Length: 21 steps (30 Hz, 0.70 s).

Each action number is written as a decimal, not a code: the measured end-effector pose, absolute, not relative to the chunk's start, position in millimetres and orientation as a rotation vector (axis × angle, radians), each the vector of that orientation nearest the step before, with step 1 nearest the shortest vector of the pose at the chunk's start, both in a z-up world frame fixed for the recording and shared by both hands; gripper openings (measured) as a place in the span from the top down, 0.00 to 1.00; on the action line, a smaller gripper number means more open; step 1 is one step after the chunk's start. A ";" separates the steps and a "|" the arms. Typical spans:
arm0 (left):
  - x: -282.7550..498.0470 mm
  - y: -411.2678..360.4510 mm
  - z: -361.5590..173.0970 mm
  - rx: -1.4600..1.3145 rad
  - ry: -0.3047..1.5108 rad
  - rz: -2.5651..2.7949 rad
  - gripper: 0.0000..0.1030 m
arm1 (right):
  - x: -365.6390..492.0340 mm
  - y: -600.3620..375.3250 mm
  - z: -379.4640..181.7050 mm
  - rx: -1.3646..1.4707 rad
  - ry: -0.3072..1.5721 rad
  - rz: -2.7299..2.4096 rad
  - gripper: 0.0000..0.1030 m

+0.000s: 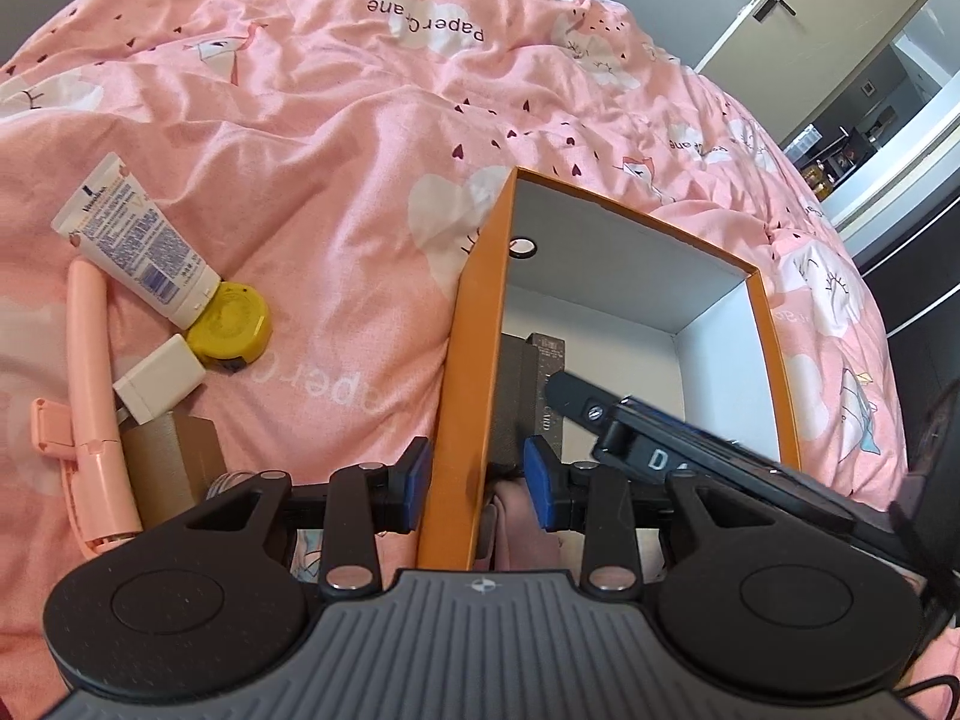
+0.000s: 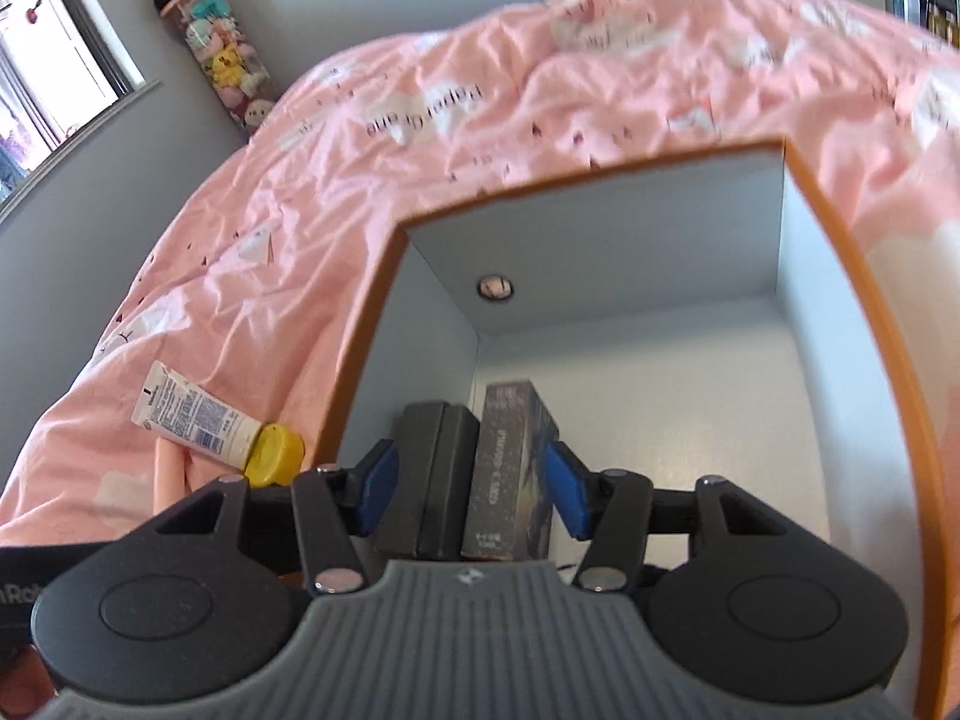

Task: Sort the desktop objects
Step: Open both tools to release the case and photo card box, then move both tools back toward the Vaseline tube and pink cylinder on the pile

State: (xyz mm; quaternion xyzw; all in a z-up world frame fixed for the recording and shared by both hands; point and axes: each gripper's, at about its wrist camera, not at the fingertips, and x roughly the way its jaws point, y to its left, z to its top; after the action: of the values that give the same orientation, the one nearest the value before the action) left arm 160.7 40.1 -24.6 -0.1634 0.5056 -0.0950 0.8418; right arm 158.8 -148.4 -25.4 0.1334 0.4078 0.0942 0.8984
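An orange box with a white inside lies on a pink bedcover; it also shows in the right wrist view. My left gripper straddles the box's near left wall, jaws apart, not pressing it. My right gripper is open inside the box, its blue pads on either side of a black case and a dark card box that stand side by side on the box floor. Outside the box to the left lie a white tube with a yellow cap, a pink stick, a white adapter and a brown cardboard piece.
The rumpled pink bedcover spreads all around. A grey wall with a tube of plush toys and a window stand far left in the right wrist view. A door and kitchen lie far right. The right gripper's body reaches into the box.
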 end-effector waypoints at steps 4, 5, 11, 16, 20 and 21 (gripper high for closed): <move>152.8 46.5 -15.3 -0.319 1.041 -0.172 0.63 | 147.8 -141.3 -10.7 0.212 0.753 0.206 0.44; 150.9 48.1 -13.1 -0.312 1.034 -0.164 0.63 | 145.5 -138.9 -7.6 0.191 0.735 0.207 0.44; 136.9 58.1 -0.1 -0.229 0.971 -0.116 0.63 | 134.1 -128.4 0.7 0.141 0.672 0.268 0.45; 129.7 77.8 10.4 -0.209 0.933 -0.080 0.63 | 125.8 -110.1 5.5 0.072 0.640 0.330 0.45; 128.5 96.6 19.6 -0.162 0.920 -0.055 0.63 | 122.6 -94.8 9.9 0.045 0.641 0.366 0.44; 128.3 101.3 21.8 -0.150 0.920 -0.051 0.63 | 122.7 -91.8 11.1 0.045 0.642 0.368 0.44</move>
State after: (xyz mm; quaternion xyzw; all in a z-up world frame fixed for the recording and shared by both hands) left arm 128.3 101.3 21.8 -0.0725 0.4433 -0.0247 0.8931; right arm 122.7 -91.8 11.1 0.0218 0.3137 0.1798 0.9321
